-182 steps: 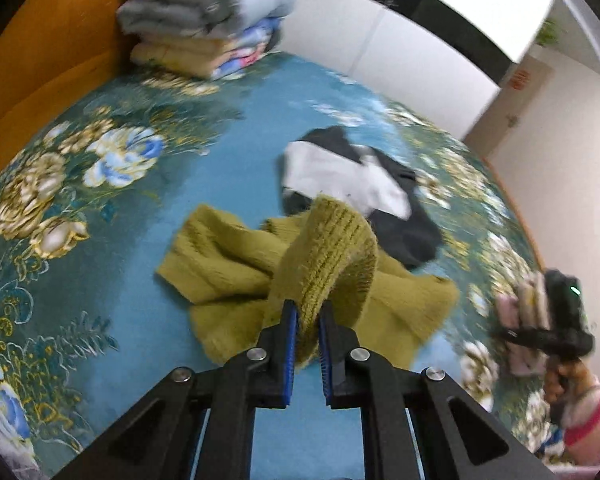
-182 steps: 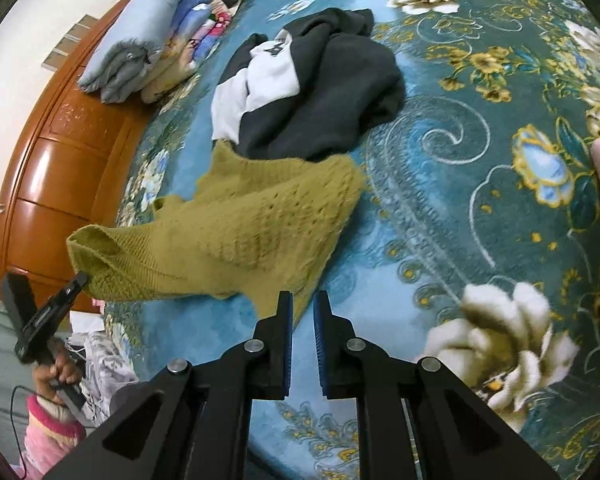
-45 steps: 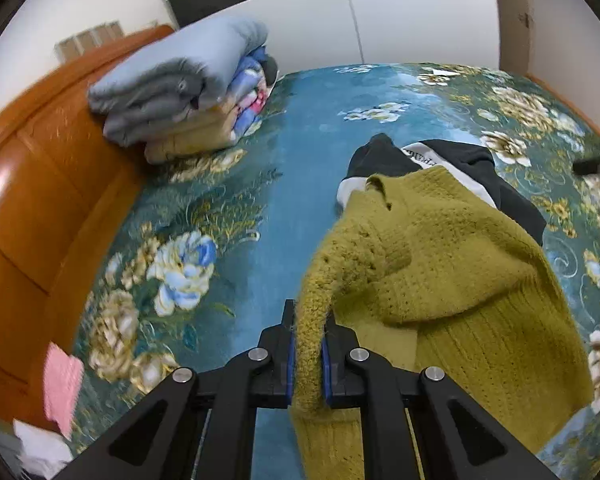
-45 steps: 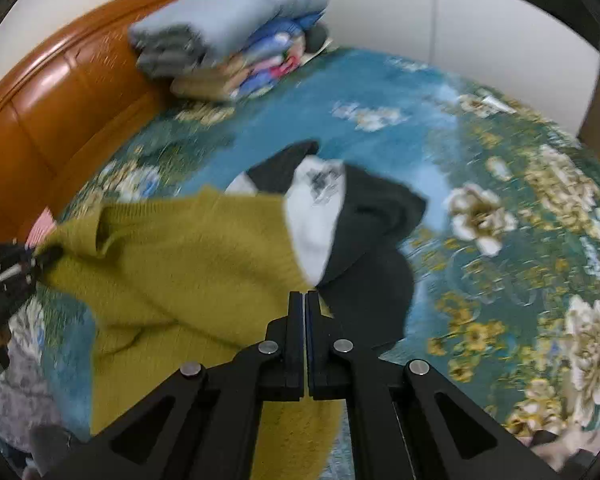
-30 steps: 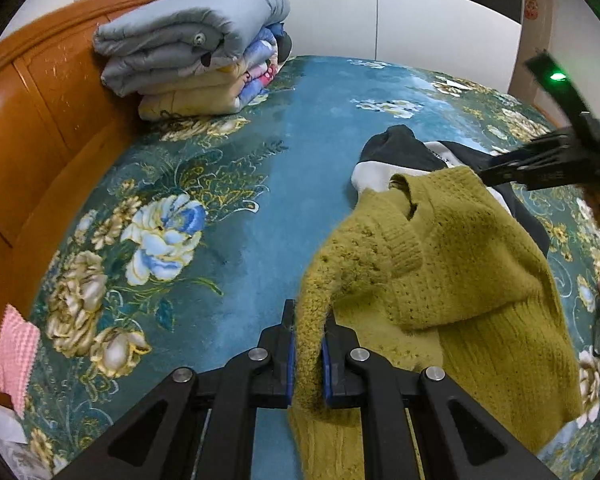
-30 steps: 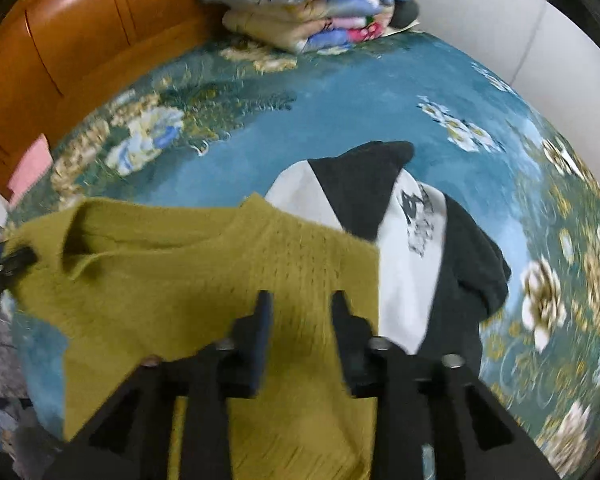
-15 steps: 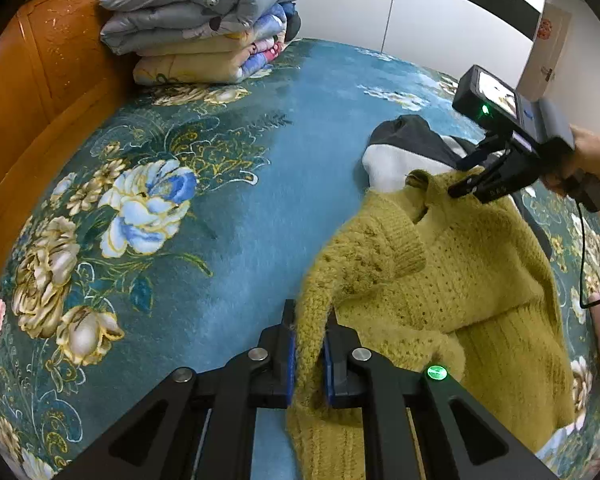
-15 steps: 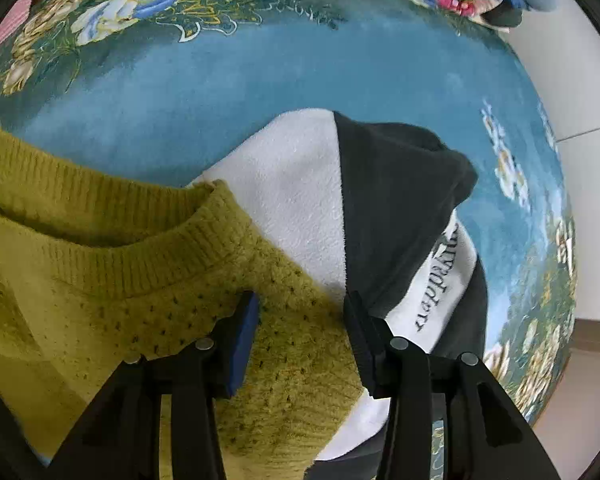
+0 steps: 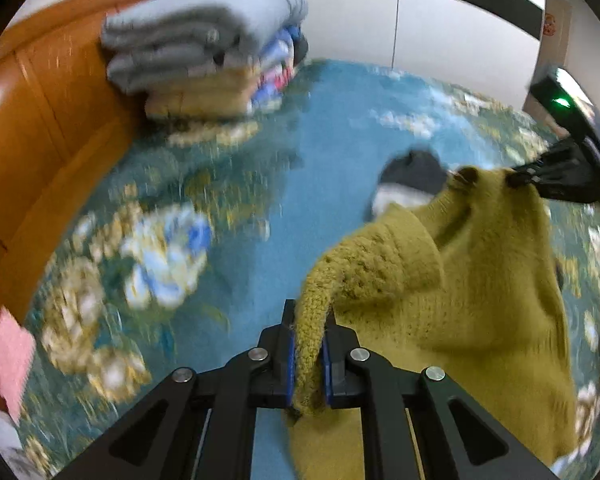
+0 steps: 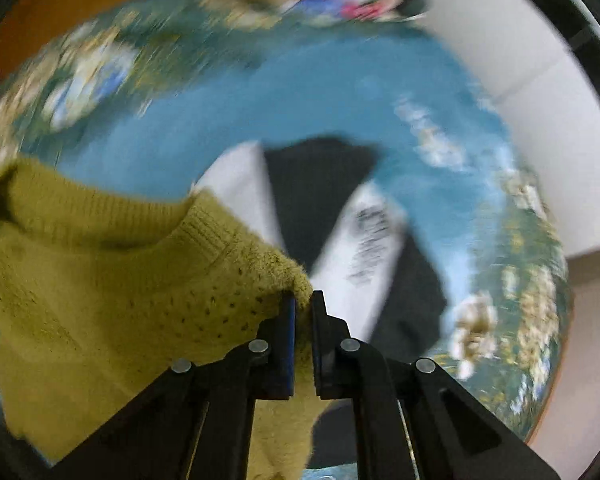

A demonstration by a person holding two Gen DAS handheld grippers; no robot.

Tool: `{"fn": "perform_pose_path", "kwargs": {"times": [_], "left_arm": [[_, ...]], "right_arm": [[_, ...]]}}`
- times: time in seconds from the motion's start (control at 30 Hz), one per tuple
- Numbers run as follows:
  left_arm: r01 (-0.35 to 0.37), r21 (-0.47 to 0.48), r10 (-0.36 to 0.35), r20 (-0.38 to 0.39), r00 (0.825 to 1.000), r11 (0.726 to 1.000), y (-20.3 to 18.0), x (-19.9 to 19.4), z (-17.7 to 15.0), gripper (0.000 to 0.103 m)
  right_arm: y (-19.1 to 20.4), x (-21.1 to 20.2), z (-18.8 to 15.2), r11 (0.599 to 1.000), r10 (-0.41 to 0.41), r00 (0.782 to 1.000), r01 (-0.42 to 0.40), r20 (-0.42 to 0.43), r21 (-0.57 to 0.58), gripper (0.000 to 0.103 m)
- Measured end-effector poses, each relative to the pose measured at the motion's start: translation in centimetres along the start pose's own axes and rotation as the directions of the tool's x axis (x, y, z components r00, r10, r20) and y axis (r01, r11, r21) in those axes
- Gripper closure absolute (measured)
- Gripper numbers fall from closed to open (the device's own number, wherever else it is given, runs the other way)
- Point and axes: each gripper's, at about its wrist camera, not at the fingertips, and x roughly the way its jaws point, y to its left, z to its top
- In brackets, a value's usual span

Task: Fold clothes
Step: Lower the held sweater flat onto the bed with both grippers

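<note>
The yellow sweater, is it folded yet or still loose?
Loose, not folded. The yellow sweater hangs bunched between the left gripper and the right gripper, both clamped on its edge.

Two wrist fisheyes, angled steeply down, close over the bed point(image 9: 320, 128)

Left view faces the headboard point(image 9: 40, 128); right view looks from the opposite shoulder; both share the sweater point(image 9: 480, 280) and dark garment point(image 10: 324, 184).

bedspread point(image 9: 308, 168): teal, floral print; motion-blurred in both views
headboard point(image 9: 32, 120): orange-brown wood, panelled, at left edge
folded bedding stack point(image 9: 204, 52): grey quilt on top, yellow and patterned layers beneath, against headboard
pink cloth point(image 9: 10, 360): lower left, off the bed edge
wall point(image 9: 440, 24): white, behind bed
</note>
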Motion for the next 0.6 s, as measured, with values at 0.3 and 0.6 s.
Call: {"fn": "perform_pose_path", "kwargs": {"times": [0.3,0.6], "left_arm": [[-0.041,0.078,0.036,0.075,0.997,0.996,-2.6,-4.0,0.6,0.091],[-0.135,0.143,0.133,0.019,0.991,0.980,-6.9,-5.9,-10.8,0.089]], "right_arm": [[-4.8,-8.5,-5.6,0.985,-0.013,0.978,-0.024,0.210,0.170,0.097],[2.5,-7.0,-19.1,0.963,0.107,0.962,-0.163,0.251,0.214,0.097]]}}
